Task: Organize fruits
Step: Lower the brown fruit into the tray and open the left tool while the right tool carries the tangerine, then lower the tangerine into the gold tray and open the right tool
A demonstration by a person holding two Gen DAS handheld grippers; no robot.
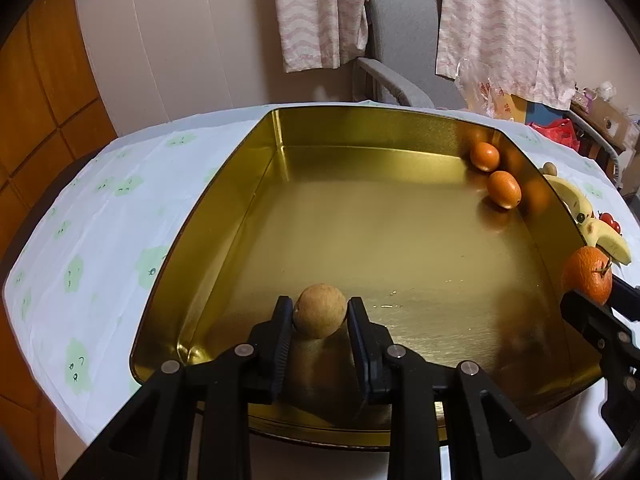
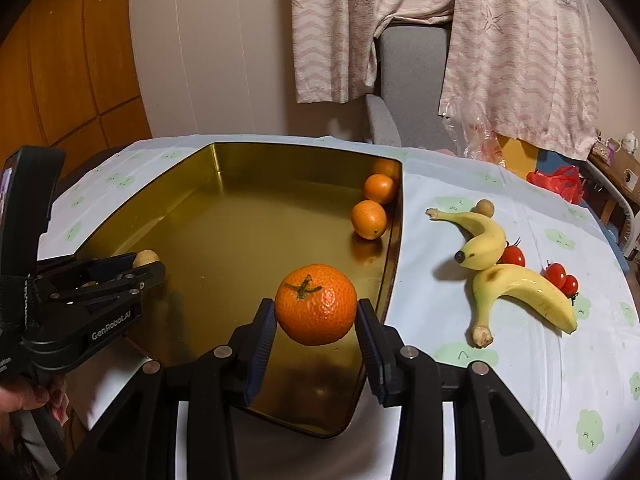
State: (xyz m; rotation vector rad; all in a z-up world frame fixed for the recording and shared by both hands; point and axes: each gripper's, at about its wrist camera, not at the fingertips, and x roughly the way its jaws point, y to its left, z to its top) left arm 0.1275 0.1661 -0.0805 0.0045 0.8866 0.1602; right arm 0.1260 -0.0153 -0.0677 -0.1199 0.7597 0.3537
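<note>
I have both grippers loaded over the gold tin [image 1: 256, 184], so the step in hand, as I judge it, is setting two fruits down inside it. My left gripper [image 1: 320, 316] has its jaws narrowed onto a small tan round fruit [image 1: 320, 310], probably a longan, pinched at its sides near the tin's front left corner. My right gripper [image 2: 316, 312] is spread wider and clamped on a mandarin [image 2: 316, 304], stem up, held above the tin floor close to its right wall.

Two kumquats [image 2: 369, 219] already sit against that right wall toward the tin's far corner, with bright reflections beside them that I should not mistake for extra fruit. Outside the tin, beyond the right wall on the patterned tablecloth [image 2: 520, 380], lie two bananas [image 2: 524, 292], a few cherry tomatoes [image 2: 560, 276] touching them, and another small tan fruit [image 2: 485, 207] at the far banana's stem end.

To do this well, I would lower each fruit until it rests on the metal before easing the jaws apart, since both are round and the floor looks slick; dropped, they would likely roll. I would place the mandarin near the kumquats so citrus groups together, and keep the tan fruit apart in its own corner. I would release one at a time.
</note>
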